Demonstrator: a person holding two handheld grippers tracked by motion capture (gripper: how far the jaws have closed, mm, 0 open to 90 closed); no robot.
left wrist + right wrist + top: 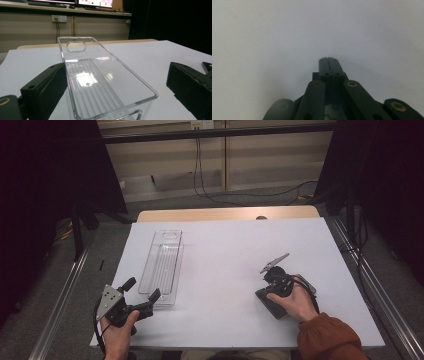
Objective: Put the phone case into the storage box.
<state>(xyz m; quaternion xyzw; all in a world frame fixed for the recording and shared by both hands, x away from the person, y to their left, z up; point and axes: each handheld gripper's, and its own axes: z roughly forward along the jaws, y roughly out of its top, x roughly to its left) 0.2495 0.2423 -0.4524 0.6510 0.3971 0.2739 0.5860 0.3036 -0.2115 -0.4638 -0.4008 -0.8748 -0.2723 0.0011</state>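
Fingers first: the left gripper's (141,295) fingers (45,91) are spread wide, one on each side of the near end of the tray (162,267). They do not squeeze it yet. One finger looks very close to the tray's side; the other stands well apart from it. The right gripper's (274,270) fingers (328,65) are pressed together with nothing between them.

Now from big to small. The counter (235,245) has a big white sheet over it. The tray is clear plastic, long and thin, with ridges on its floor and a handle hole at each end. It is empty. It lies on the left part of the counter, pointing away from the person. The left hand (117,332) holds its gripper at the tray's near end. The right hand (295,302) holds its gripper well apart from the tray, on the right side, low over the bare sheet.

What could go wrong? The tray looks light and smooth. If the fingers close off-center, I think one finger could push the tray sideways, or it could slide away on the sheet. If they pinch only the thin rim, the tray may slip out or tip when lifted. A hard squeeze could bend the thin wall.
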